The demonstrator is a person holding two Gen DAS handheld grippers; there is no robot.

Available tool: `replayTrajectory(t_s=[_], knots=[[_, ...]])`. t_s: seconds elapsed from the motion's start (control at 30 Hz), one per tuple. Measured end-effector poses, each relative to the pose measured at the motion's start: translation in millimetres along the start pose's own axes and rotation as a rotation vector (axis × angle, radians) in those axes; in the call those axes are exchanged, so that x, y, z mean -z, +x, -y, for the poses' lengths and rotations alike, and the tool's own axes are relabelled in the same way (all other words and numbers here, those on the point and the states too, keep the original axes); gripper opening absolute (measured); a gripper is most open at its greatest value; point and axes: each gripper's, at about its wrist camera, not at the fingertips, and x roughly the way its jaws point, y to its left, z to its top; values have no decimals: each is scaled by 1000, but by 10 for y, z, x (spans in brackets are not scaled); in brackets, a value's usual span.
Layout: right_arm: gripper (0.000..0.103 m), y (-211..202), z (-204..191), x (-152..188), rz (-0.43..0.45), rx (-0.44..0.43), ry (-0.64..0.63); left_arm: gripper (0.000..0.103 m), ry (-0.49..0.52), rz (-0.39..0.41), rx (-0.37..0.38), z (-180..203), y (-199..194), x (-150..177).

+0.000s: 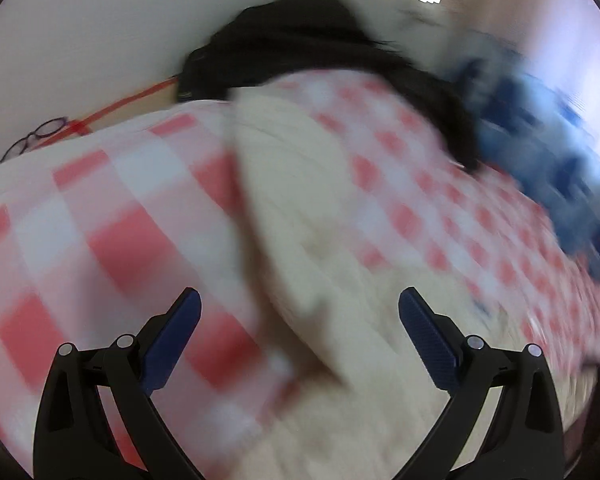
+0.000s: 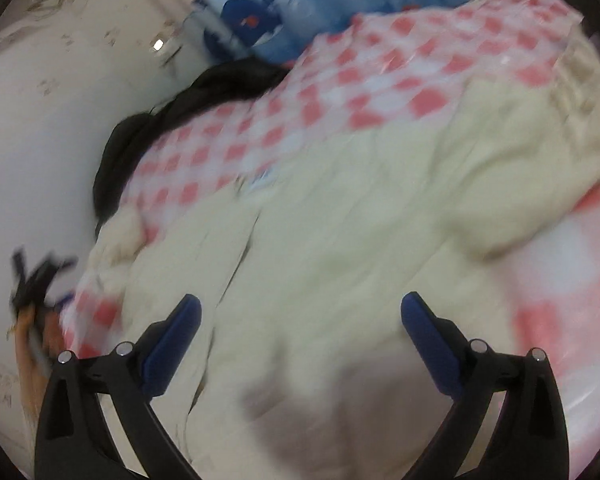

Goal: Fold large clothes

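Both my hand-held grippers hang open over the cream garment on the checked bed.

My left hand-held gripper [image 1: 299, 304] and right hand-held gripper [image 2: 301, 311] each have their jaws spread wide with nothing between them. The cream garment [image 2: 340, 232] lies rumpled on the red-and-white checked bedcover [image 1: 100, 220]. A black garment [image 1: 300, 40] sits at the far edge, and glasses [image 1: 36, 136] lie beyond it. The views are blurred.

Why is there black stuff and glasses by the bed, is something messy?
A little. A black garment lies bunched against the wall at the edge of the checked cover, and glasses sit loose near the wall. The cream garment is rumpled, not yet folded. Nothing looks spilled or torn, though the pictures are blurry.
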Motion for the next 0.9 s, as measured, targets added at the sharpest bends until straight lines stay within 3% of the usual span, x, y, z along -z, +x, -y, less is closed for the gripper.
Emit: replayTrajectory(t_s=[0.1, 0.17, 0.3, 0.33, 0.37, 0.43, 0.47, 0.5, 0.63, 0.73, 0.77, 0.83, 0.87, 0.9], knots=[[96, 378, -131, 216, -134, -18, -31, 95, -53, -92, 4, -180, 529, -499], [96, 454, -195, 332, -144, 33, -86, 95, -41, -174, -9, -158, 931, -749], [96, 520, -125, 318, -140, 21, -81, 95, -81, -176, -27, -97, 1193, -965], [96, 509, -110, 355, -143, 22, -81, 86, -93, -126, -23, -77, 1146, -1014], [96, 529, -106, 376, -146, 29, -90, 55, -84, -64, -22, -33, 1060, -1047], [96, 549, -127, 398, -146, 47, -114, 28, -56, -23, -23, 10, 922, -1087], [97, 548, -132, 422, -147, 52, -122, 14, -51, 3, 17, 16, 832, -1092], [97, 554, -136, 430, -146, 56, -131, 12, -47, 27, 40, -2, 748, -1110], [97, 561, -127, 444, -142, 44, -124, 10, -100, 258, 80, -310, -22, -906], [97, 561, -94, 428, -141, 28, -109, 12, -121, 357, 32, -640, -384, -572], [97, 568, -102, 429, -141, 30, -110, 16, -128, 352, -22, -740, -373, -516], [97, 594, -128, 433, -152, 44, -124, 29, -142, 181, -113, -969, -40, -544], [97, 598, -140, 430, -155, 49, -129, 29, -187, 89, -124, -1144, 95, -566], [97, 597, -150, 426, -158, 52, -132, 30, -278, 99, -60, -1327, 54, -552]])
